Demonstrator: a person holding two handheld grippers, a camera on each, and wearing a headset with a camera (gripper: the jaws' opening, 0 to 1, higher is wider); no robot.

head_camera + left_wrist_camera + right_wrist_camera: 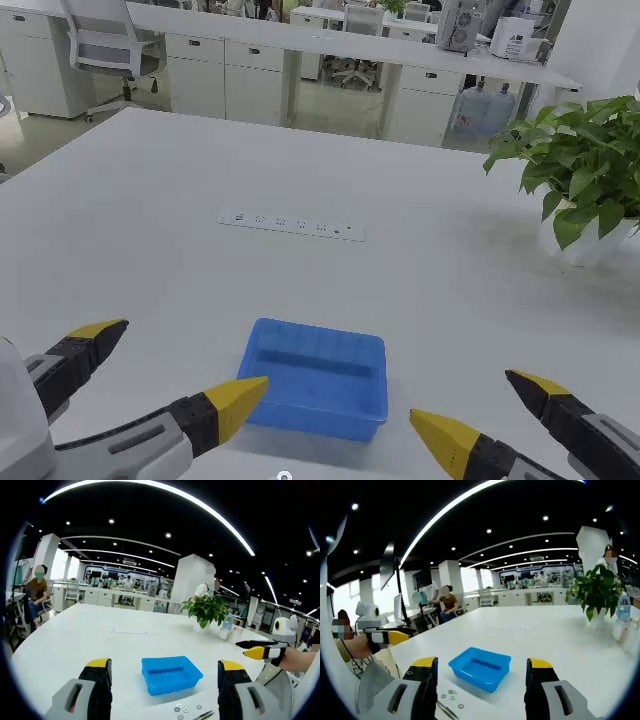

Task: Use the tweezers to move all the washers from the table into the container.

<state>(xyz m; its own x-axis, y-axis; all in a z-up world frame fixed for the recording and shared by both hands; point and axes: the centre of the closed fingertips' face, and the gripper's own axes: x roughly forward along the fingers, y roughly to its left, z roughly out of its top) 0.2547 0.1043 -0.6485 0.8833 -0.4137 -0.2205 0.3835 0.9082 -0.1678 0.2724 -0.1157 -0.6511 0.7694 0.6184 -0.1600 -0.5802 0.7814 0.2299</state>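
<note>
A blue rectangular container (pixel 315 385) stands on the white table close in front of me, seen too as the container (pixel 170 674) and the container (pixel 481 666). Several small metal washers (pixel 181 709) lie on the table just before its near side, the same washers (pixel 451 696) in the right gripper view, one washer (pixel 284 477) at the head view's bottom edge. Tweezers (pixel 205 715) lie beside them, the same tweezers (pixel 447 711). My left gripper (pixel 170 365) hovers open left of the container, my right gripper (pixel 485 405) open to its right. Both are empty.
A potted green plant (pixel 585 165) in a white pot stands at the table's right. A white power strip (pixel 290 224) is set into the table's middle. Desks, office chairs and water bottles lie beyond the far edge. A seated person (pixel 36 597) is at the left.
</note>
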